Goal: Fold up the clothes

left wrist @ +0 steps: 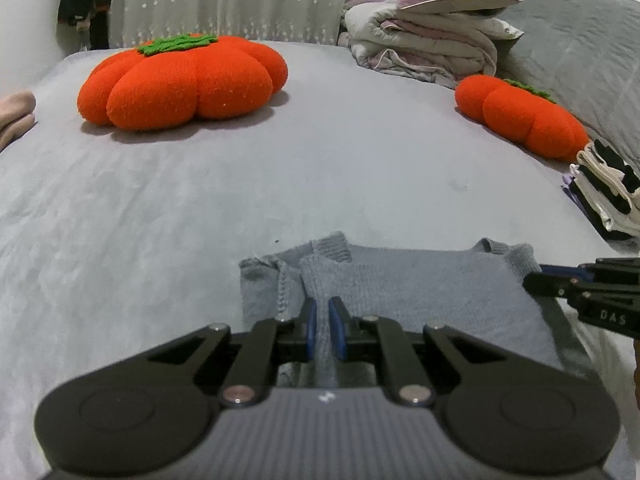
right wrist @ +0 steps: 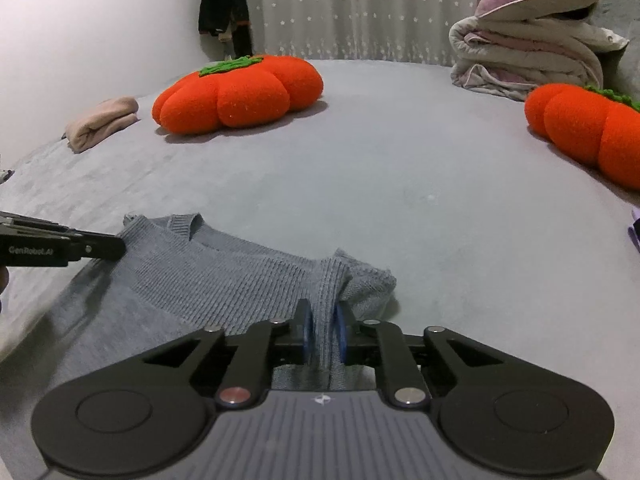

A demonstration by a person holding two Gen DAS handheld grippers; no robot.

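Note:
A grey-blue knitted sweater (left wrist: 420, 284) lies flat on the grey bed, neckline toward the far side. In the left wrist view my left gripper (left wrist: 322, 322) is shut on a raised fold of the knit near the sweater's left shoulder. My right gripper (left wrist: 536, 280) enters that view from the right edge at the other shoulder. In the right wrist view the sweater (right wrist: 224, 276) spreads to the left, and my right gripper (right wrist: 322, 326) is shut on a pinched ridge of knit at its right shoulder. The left gripper (right wrist: 116, 248) reaches in from the left edge, beside the collar.
Two orange pumpkin cushions (left wrist: 180, 80) (left wrist: 524, 116) sit on the bed (left wrist: 320, 168). A folded quilt with a purple pillow (left wrist: 436, 40) is at the back right. A stack of folded clothes (left wrist: 608, 192) lies at the right edge, a beige folded garment (right wrist: 102, 120) at the left.

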